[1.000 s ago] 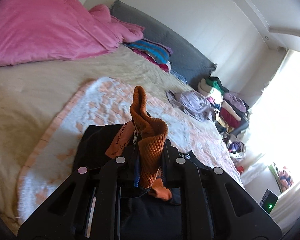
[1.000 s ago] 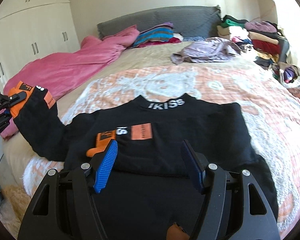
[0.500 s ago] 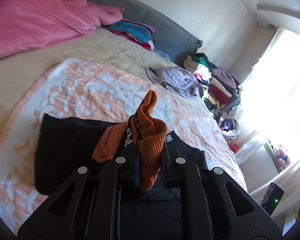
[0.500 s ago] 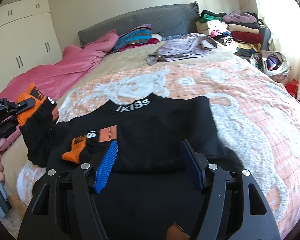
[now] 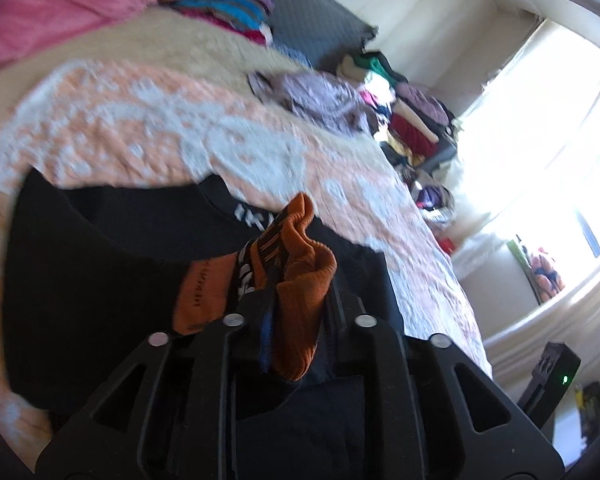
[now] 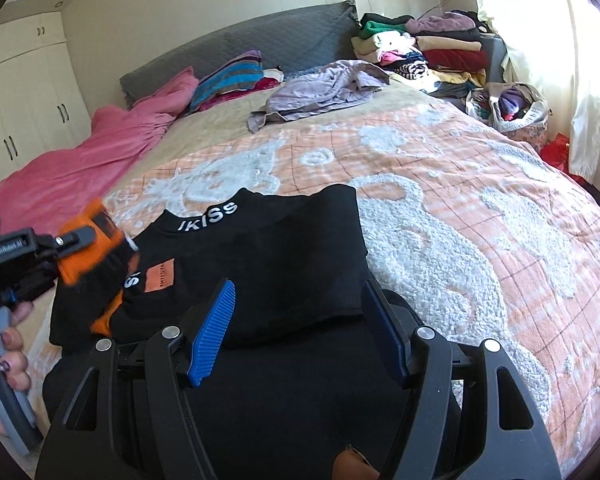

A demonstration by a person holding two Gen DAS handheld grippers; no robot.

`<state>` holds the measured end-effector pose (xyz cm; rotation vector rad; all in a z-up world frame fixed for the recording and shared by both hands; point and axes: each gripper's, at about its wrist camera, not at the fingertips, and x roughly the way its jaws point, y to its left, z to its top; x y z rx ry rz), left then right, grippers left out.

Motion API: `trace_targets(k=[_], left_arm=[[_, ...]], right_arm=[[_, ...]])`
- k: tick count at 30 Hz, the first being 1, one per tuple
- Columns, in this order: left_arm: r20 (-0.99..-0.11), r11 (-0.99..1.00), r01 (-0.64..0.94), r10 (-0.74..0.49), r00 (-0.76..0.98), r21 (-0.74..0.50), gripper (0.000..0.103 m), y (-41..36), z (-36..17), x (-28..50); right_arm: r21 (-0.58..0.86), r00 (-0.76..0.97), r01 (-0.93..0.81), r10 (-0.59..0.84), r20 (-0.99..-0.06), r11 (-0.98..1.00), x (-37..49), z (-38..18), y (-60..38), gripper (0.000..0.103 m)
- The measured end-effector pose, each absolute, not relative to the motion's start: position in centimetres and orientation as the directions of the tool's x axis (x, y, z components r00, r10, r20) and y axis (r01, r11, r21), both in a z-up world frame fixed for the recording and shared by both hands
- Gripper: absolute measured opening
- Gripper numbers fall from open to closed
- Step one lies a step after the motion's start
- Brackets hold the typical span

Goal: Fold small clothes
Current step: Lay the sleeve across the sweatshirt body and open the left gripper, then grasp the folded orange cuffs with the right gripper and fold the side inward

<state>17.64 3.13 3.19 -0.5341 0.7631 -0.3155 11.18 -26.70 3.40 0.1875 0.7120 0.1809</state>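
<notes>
A small black sweater [image 6: 284,256] with white collar lettering and orange patches lies on an orange-and-white blanket [image 6: 480,216] on the bed; its right side is folded in. My left gripper [image 5: 296,296] is shut on the sleeve's orange cuff [image 5: 300,280] and holds it above the sweater's body [image 5: 100,272]. It also shows at the left of the right wrist view [image 6: 72,240], with the black sleeve [image 6: 96,292] hanging from it over the sweater's left side. My right gripper [image 6: 300,320] is open and empty, low over the sweater's lower part.
A pink duvet [image 6: 100,152] lies at the bed's far left. Striped folded clothes [image 6: 232,76] and a lilac garment [image 6: 328,88] lie near the grey headboard [image 6: 260,40]. Piles of clothes [image 6: 428,48] and a bag [image 6: 512,112] stand at the far right by the window.
My left gripper has carried the orange cuff and sleeve rightward, from beside the bed's left edge to over the sweater's body. The right gripper stayed open over the sweater.
</notes>
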Motion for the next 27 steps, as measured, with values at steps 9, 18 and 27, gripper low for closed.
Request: trace_targets(k=[9, 18, 27], left_arm=[[-0.564, 0.797, 0.102, -0.504, 0.654, -0.595, 0.05, 3.9, 1.6, 17.3], [-0.61, 0.901, -0.067, -0.234, 0.757, -0.429, 0.084, 8.8, 3.0, 16.1], [-0.591, 0.878, -0.161, -0.157, 0.791, -0.45, 0.089, 13.4, 2.7, 14.8]], right_arm=[[0.244, 0.704, -0.157, 0.281, -0.653, 0.957, 12.3, 2.7, -24.4, 0.064], [0.276, 0.56, -0.303, 0.405, -0.722, 0.912, 16.1, 0.2, -17.3, 0.058], [0.315, 0.494, -0.338, 0.452, -0.742, 0.887, 18.3, -1.4, -13.6, 0.013]])
